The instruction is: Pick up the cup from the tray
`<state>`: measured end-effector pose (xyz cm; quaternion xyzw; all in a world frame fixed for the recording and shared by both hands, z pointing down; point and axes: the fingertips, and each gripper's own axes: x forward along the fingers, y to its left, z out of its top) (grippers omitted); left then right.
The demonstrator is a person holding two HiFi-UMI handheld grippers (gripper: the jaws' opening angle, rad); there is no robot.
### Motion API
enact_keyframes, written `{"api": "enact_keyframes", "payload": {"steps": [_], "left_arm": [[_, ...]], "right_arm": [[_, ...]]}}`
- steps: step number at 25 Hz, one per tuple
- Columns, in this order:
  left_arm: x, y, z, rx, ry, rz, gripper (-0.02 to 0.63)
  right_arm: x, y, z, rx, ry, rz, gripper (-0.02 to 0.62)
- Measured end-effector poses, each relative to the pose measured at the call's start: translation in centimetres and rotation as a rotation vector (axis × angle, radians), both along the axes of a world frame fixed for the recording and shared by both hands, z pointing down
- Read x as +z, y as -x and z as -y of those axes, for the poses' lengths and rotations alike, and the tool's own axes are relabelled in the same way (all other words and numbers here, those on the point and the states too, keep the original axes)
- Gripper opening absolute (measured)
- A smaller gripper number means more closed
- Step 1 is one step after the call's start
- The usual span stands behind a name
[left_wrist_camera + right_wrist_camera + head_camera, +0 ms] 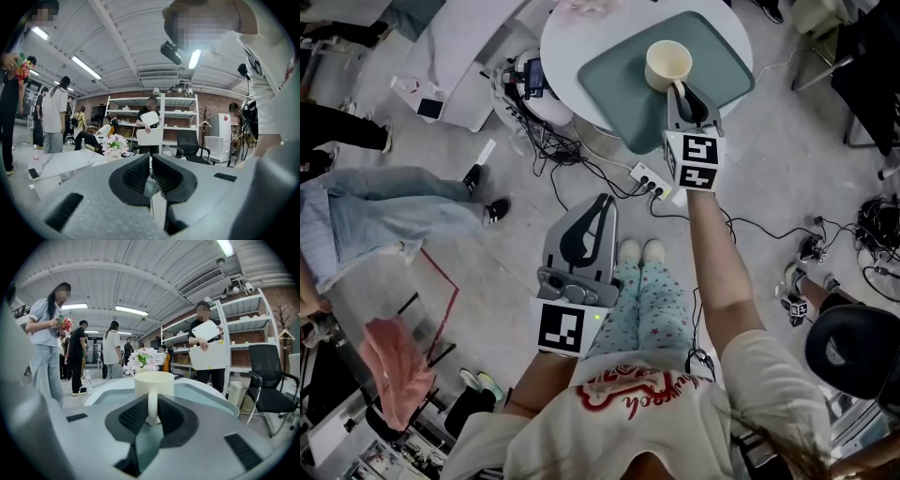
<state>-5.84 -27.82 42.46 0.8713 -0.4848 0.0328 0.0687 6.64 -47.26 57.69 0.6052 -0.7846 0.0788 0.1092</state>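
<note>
Now we are at the grasp itself. The cream cup [668, 64] stands upright on the grey-green tray [609, 84], which lies on the round white table [558, 42]. Our right gripper [687, 94] reaches in from the tray's near edge, and in the right gripper view its two dark pads [133, 416] sit on either side of the cup's handle [153, 404], pressed against it, so we read the claw as gripping the cup by the handle. The cup's base still appears to rest on the tray.

Our left gripper [602, 202] hangs low beside our knees, well apart from the table, its jaws drawn together with nothing between them.

What we judge comes next is a lift straight up, kept slow and level. The handle is a narrow, off-centre hold, so the cup could swing or tip about the pads if we raise it fast or let the grip slacken.
</note>
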Motion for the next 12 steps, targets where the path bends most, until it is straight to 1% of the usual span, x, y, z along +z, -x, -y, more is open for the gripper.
{"api": "enact_keyframes", "payload": {"steps": [4, 12], "left_arm": [[-0.11, -0.02, -0.07, -0.006, -0.003, -0.002, 0.026], [0.32, 0.45, 0.09, -0.018, 0.005, 0.01, 0.028]], "right_arm": [[-0.02, -0.1, -0.12, 0.007, 0.004, -0.002, 0.06], [-0.48, -0.22, -0.66, 0.032, -0.039, 0.026, 0.057]]}}
